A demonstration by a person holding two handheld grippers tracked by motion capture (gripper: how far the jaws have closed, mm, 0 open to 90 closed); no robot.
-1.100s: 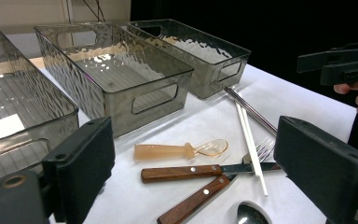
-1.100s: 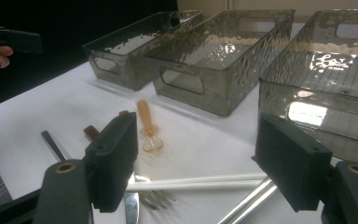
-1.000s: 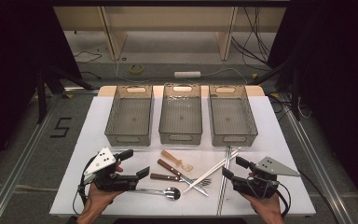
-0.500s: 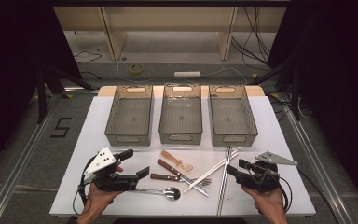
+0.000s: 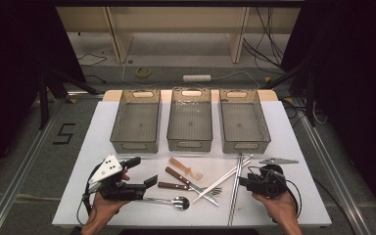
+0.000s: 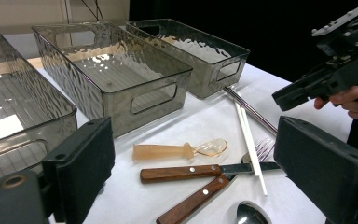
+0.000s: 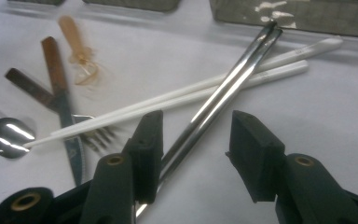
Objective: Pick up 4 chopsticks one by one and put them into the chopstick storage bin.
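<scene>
Right tool (image 5: 242,181) lowered, jaws closing, three bins (image 5: 189,125)

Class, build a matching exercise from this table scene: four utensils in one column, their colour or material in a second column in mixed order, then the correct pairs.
Things:
1. chopsticks lying crossed
2. chopsticks beside the right gripper
3. small spoon
4. knife handle

Looks:
A. brown wood
B. white
C. clear amber plastic
D. shiny metal

Pairs: 1-B, 2-D, 3-C, 4-A

Black numeral "5" (image 5: 64,133) marked on the grey floor (image 5: 24,147), left of the table
</scene>
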